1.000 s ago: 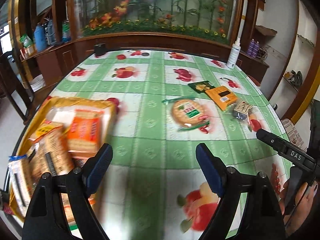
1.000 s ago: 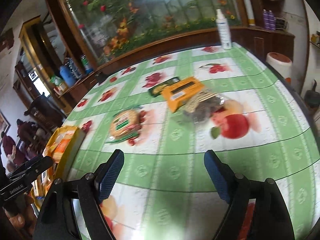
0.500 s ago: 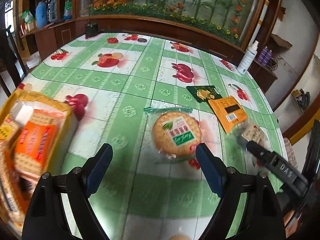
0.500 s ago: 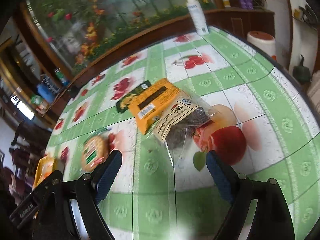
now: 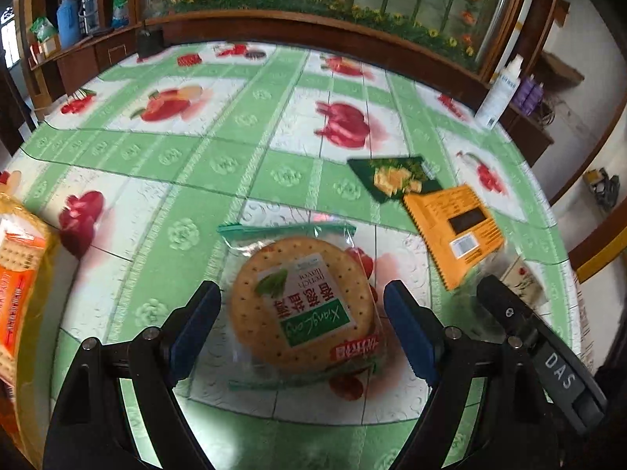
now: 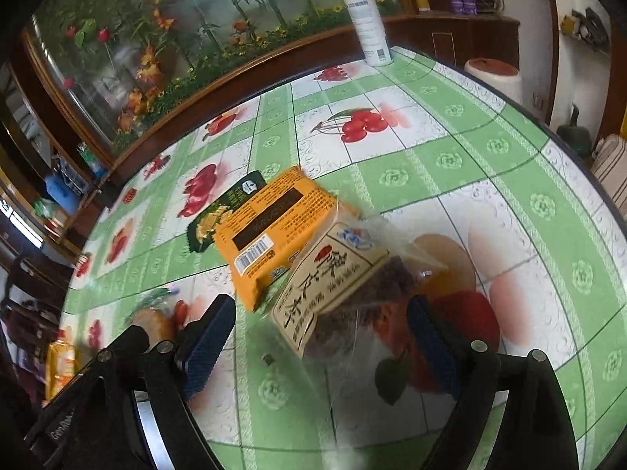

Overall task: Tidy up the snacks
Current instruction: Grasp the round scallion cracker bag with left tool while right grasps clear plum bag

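- Filling most of both views, the round tabletop (image 5: pixel 243 164) wears a green-and-white checked cover printed with fruit; a wood-framed glass panel with flowers behind it curves along the top of each frame.
- At the far left edge of the left wrist view sits a yellow tray (image 5: pixel 41 258) holding an orange cracker pack (image 5: pixel 15 274), cut off by the frame.
- The left gripper (image 5: pixel 301 329) fills the bottom of its view with its blue pads spread wide. The round cracker pack (image 5: pixel 301 301) lies flat on the tabletop between them, a clear gap on each side, so nothing is pinched.
- The right gripper (image 6: pixel 325 337) sits at the bottom of its view, and its jaws have just been opening. The clear bag with a beige label (image 6: pixel 333 286), dark pieces inside, lies between the pads; the left pad stands clear of it, while whether the right pad touches the plastic cannot be told.
- An orange snack pack (image 6: pixel 274 231) lies at the centre of the right wrist view, its lower right corner tucked under the clear bag.
- A dark green snack packet (image 6: pixel 219 215) lies just left of the orange pack, partly beneath it.
- A white spray bottle (image 6: pixel 368 27) stands upright at the tabletop's far edge, top centre of the right wrist view.
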Demonstrator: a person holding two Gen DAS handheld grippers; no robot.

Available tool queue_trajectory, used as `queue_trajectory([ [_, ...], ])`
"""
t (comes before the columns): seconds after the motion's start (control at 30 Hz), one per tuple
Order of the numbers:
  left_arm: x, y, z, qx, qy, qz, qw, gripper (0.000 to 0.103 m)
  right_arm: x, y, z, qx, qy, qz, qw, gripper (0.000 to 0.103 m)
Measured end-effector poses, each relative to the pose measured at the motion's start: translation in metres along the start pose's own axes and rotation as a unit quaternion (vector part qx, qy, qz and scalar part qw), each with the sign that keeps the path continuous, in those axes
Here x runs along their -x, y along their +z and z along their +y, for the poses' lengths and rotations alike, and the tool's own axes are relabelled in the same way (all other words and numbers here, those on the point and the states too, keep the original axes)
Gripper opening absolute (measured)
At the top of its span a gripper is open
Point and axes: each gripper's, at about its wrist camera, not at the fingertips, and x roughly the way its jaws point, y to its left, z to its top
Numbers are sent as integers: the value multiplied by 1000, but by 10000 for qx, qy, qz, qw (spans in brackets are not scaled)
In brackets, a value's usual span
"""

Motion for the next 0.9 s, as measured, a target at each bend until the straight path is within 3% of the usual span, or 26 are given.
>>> queue_trajectory([
  [0.13,-14,-3,-6,-318,631,-62,9975,95,-10,1,13,537,-655,-12,9964,94],
  [0.27,-15,-3,-3,-400,552,-139,9976,100,-16,2,16,890,-845,99,9924,93],
  [0.3,-15,-3,-3,-434,509,-149,9976,99,-17,1,17,1010,-861,122,9911,92],
  [0.37,-11,-4,-3,-547,425,-233,9973,83,-17,1,18,1136,-837,144,9899,90],
  [0.43,-9,-4,-3,-609,339,-259,9972,77,-16,1,18,1232,-868,125,9885,80],
  [0.53,-6,-6,-1,-687,179,-285,9971,76,-14,2,15,1276,-809,82,9885,70],
  [0.73,8,-16,14,-581,-33,-280,9979,76,-5,1,8,1169,-555,120,9915,59],
  [0.9,30,-26,30,-523,-36,-442,9976,76,9,-7,9,1046,20,189,9943,55],
])
